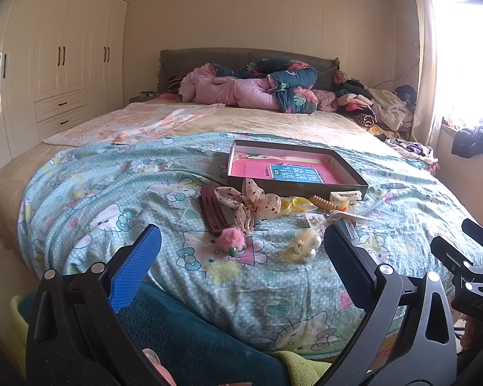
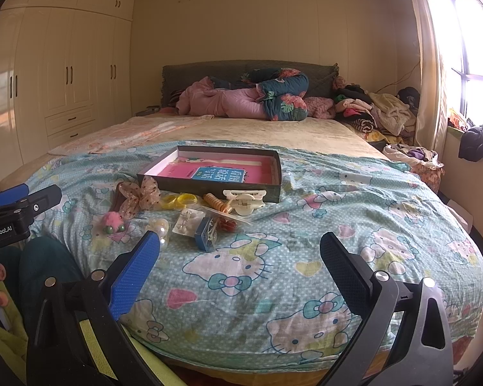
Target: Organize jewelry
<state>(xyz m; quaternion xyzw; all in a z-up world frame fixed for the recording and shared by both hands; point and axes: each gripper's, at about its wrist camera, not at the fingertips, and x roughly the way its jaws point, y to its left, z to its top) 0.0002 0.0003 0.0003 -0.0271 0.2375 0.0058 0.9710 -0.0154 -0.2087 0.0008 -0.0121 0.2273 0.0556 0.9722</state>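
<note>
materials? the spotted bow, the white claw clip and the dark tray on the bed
Spotted bow: sheer fabric, probably organza or chiffon; it looks translucent, with floppy loops. White claw clip: looks like glossy moulded plastic, smooth and rigid. Dark tray: likely matte cardboard; thin straight walls, pale inside.

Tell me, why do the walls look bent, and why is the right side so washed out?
In both views the fisheye lens bows the wardrobe and bed edges. In the left wrist view the window is blown out to white; in the right wrist view its window bars still show. The hair accessories stay fairly sharp.
</note>
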